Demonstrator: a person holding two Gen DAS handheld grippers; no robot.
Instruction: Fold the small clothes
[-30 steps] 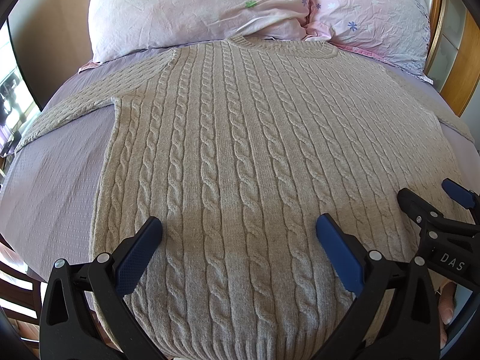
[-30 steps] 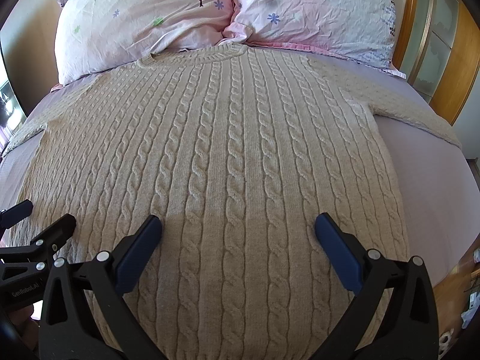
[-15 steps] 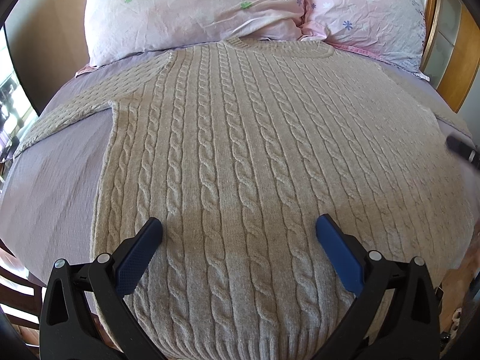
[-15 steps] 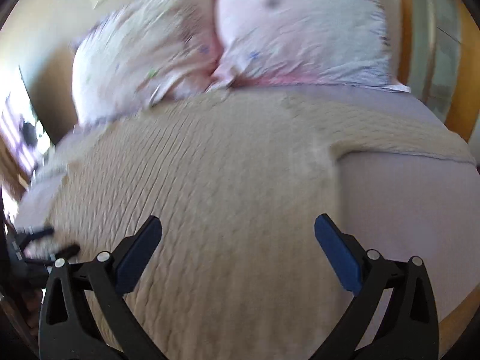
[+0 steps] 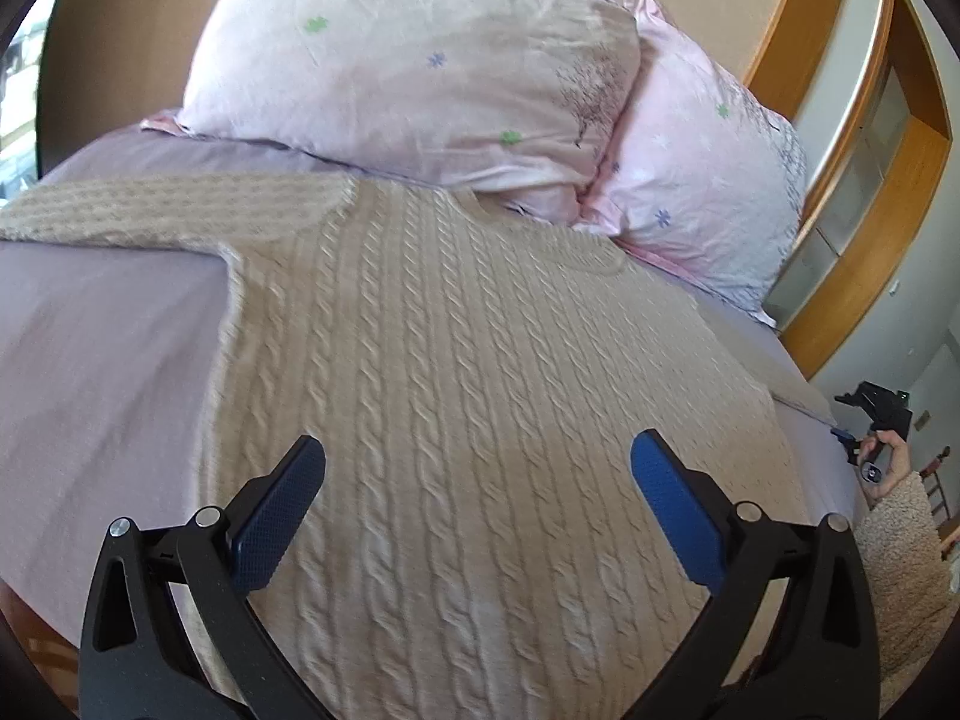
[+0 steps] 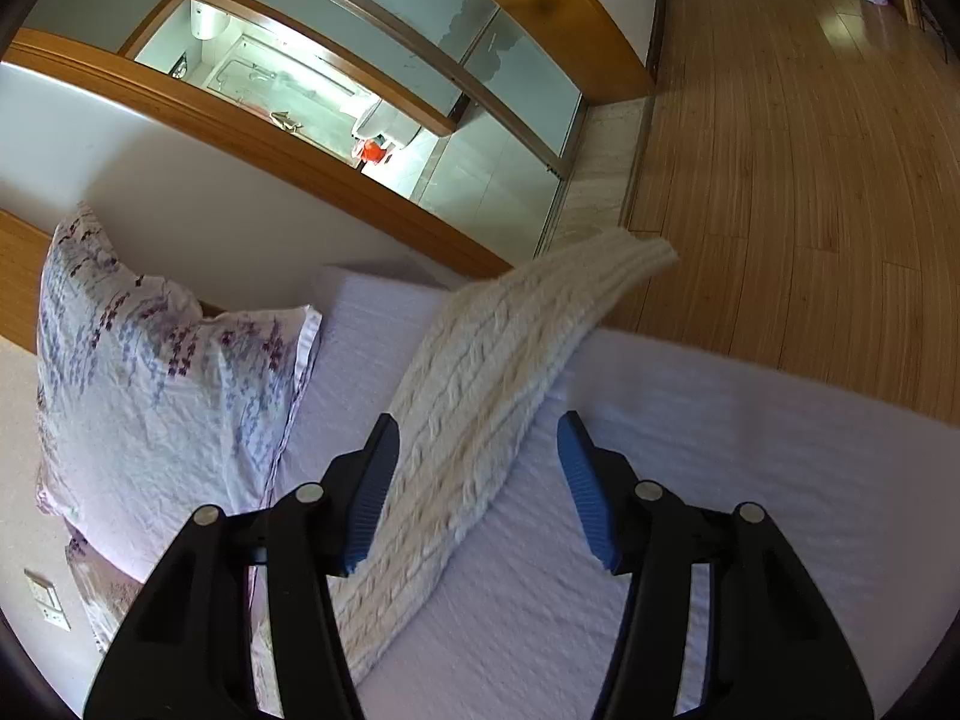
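A beige cable-knit sweater (image 5: pixel 480 396) lies flat, front up, on a lilac bed sheet (image 5: pixel 102 360), neck toward the pillows. Its left sleeve (image 5: pixel 156 210) stretches out to the left. My left gripper (image 5: pixel 477 501) is open and empty above the sweater's lower body. My right gripper (image 6: pixel 477 492) is open and empty above the sweater's right sleeve (image 6: pixel 498 378), which runs to the bed edge and hangs over it. The right gripper also shows small at the far right of the left wrist view (image 5: pixel 873 420).
Two pale pink flowered pillows (image 5: pixel 420 78) lie at the head of the bed. One pillow (image 6: pixel 156 384) lies left of the right sleeve. A wooden-framed glass partition (image 6: pixel 384 96) and wooden floor (image 6: pixel 810 150) lie beyond the bed edge.
The right gripper has swung away from the sweater's hem to the right sleeve at the bed's side. The left gripper has turned left and moved toward the sweater's left side.
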